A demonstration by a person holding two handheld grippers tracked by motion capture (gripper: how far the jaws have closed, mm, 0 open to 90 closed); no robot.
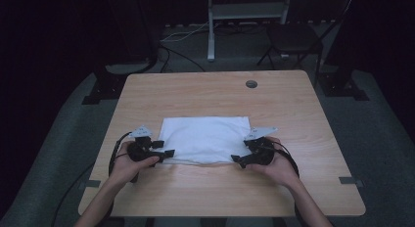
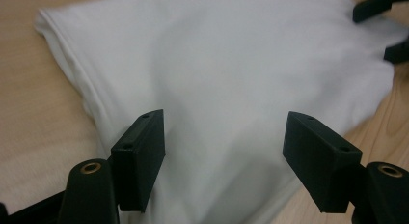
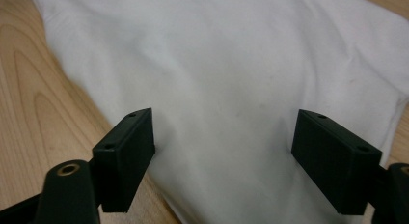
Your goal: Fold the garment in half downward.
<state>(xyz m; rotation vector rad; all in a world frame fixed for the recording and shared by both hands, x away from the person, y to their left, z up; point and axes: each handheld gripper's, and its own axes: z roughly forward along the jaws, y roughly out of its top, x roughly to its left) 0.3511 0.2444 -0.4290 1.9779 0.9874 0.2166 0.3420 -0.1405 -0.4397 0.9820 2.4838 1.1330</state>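
high view; white cloth [image 1: 204,139] folded on table [image 1: 215,92]; both hand-held grippers agape

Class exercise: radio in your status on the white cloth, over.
Left gripper open, right gripper open, both at near corners of white cloth. Cloth folded flat on table. Nothing in the way.

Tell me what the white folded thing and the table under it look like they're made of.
The white cloth looks like soft matte fabric, perhaps cotton: it shows soft wrinkles and layered, folded edges. The table looks like light wood or wood-look laminate: visible grain lines with a smooth, slightly shiny surface; which one is hard to tell.
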